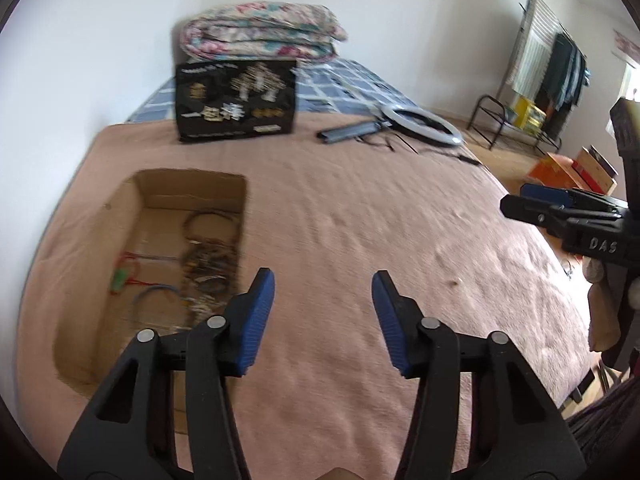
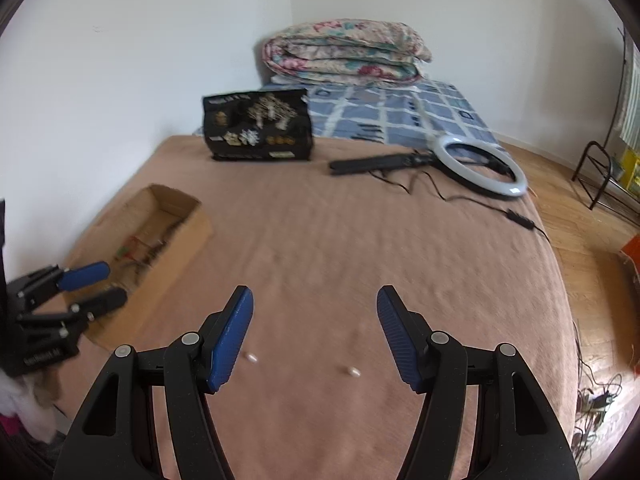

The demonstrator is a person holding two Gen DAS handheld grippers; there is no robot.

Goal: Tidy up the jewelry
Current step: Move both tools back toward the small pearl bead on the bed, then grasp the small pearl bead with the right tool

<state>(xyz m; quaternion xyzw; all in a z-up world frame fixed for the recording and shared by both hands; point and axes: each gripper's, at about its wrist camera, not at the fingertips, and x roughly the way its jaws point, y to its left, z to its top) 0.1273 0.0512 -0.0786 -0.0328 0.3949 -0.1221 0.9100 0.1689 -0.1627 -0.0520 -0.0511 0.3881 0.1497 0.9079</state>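
An open cardboard box [image 1: 120,216] lies on the pink bedspread at the left, with bracelets and bangles [image 1: 208,256] piled inside. My left gripper [image 1: 323,280] hovers just right of the box, open, with nothing between its blue pads. In the right wrist view that box [image 2: 192,220] sits far left, with the left gripper [image 2: 114,282] beside it. My right gripper [image 2: 314,294] is open and empty above the bedspread. Two small white beads [image 2: 252,358] [image 2: 354,372] lie on the cloth below its fingers. It shows at the right edge of the left wrist view [image 1: 512,198].
A black jewelry display card [image 1: 236,100] stands at the back of the bed before a folded floral quilt [image 1: 260,32]. A ring light [image 2: 480,164] with stand and cable lies back right. The bed's edge drops to wooden floor [image 2: 592,264] on the right, near a clothes rack [image 1: 552,68].
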